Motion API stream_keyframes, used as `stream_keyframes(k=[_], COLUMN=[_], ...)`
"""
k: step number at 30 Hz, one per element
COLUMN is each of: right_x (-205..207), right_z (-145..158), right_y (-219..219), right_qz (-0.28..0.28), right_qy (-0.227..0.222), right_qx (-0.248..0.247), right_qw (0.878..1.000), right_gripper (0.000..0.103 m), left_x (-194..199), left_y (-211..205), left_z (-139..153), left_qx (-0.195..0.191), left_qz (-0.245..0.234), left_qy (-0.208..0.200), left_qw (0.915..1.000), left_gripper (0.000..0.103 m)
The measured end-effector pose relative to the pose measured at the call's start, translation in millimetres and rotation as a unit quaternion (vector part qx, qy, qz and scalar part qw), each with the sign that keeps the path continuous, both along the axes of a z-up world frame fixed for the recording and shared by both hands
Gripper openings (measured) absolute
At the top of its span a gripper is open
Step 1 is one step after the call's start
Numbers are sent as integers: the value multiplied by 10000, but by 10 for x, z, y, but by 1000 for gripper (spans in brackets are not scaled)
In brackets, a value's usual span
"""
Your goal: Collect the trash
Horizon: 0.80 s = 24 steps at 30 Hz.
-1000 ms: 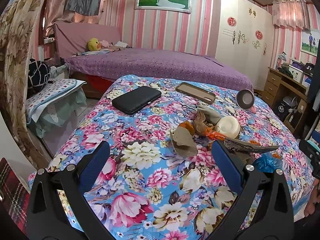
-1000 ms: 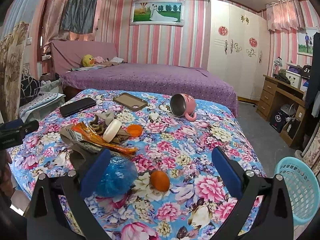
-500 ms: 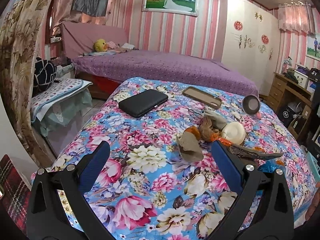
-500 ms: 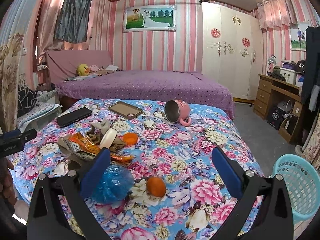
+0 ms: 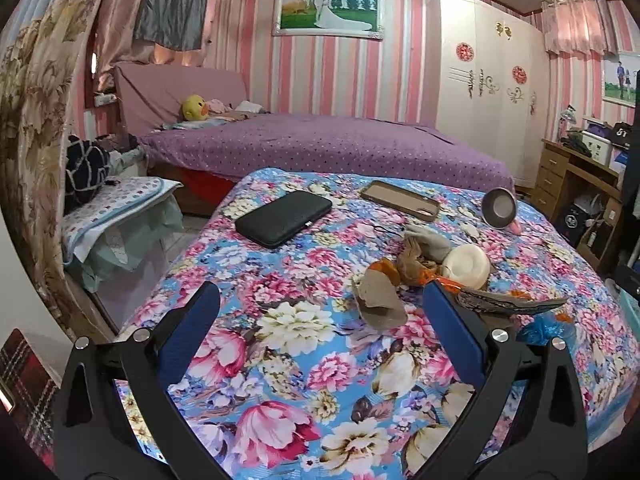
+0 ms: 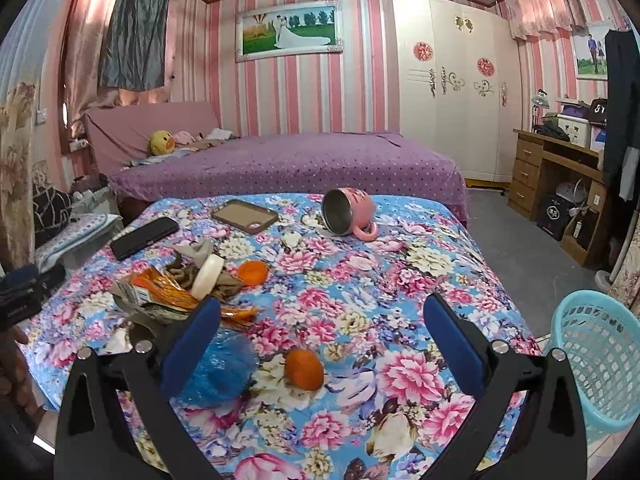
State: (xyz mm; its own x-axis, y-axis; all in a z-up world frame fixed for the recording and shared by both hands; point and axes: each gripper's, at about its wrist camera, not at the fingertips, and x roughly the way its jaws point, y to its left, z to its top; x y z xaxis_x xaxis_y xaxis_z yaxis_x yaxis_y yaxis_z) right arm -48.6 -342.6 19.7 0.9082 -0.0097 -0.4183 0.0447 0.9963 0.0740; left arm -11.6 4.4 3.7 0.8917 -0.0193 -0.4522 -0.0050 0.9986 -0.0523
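Right gripper [image 6: 320, 320] spread wide and empty above the near edge of the floral worktop [image 6: 420, 280]; orange peel [image 6: 304, 369] low and just left of centre between its jaws, blue plastic bag [image 6: 216, 364] touching the inner face of the left finger, so nearer to this gripper than to the other. Left gripper [image 5: 320, 320] likewise open and empty, with only the brown scrap [image 5: 378, 306] near its right finger and the trash pile [image 5: 436, 264] beyond, right of centre. Turquoise basket [image 6: 600, 360] on the floor at lower right of the right-wrist view, off the worktop's right edge.
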Motion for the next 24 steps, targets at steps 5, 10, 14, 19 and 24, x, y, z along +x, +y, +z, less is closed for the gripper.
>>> stream_keyframes(k=[5, 10, 14, 19, 24], right_x=[22, 40, -2, -4, 0], right_z=[-13, -42, -8, -9, -27], right_y=[-9, 96, 138, 135, 167], right_qz=[32, 115, 223, 206, 234], right_qy=[98, 212, 78, 92, 135], right_qx=[36, -209, -186, -198, -334], right_qw=[9999, 9995, 9995, 9995, 9991], right_gripper=[99, 99, 99, 99, 99], left_x=[19, 0, 6, 2, 0], left_y=[22, 44, 28, 3, 7], left_z=[-12, 0, -5, -10, -3], left_qx=[-27, -119, -29, 40, -25], left_qz=[11, 5, 10, -8, -4], left_qy=[121, 80, 116, 134, 108], left_qw=[9999, 9999, 9999, 9999, 9999], left_gripper=[98, 98, 98, 98, 98])
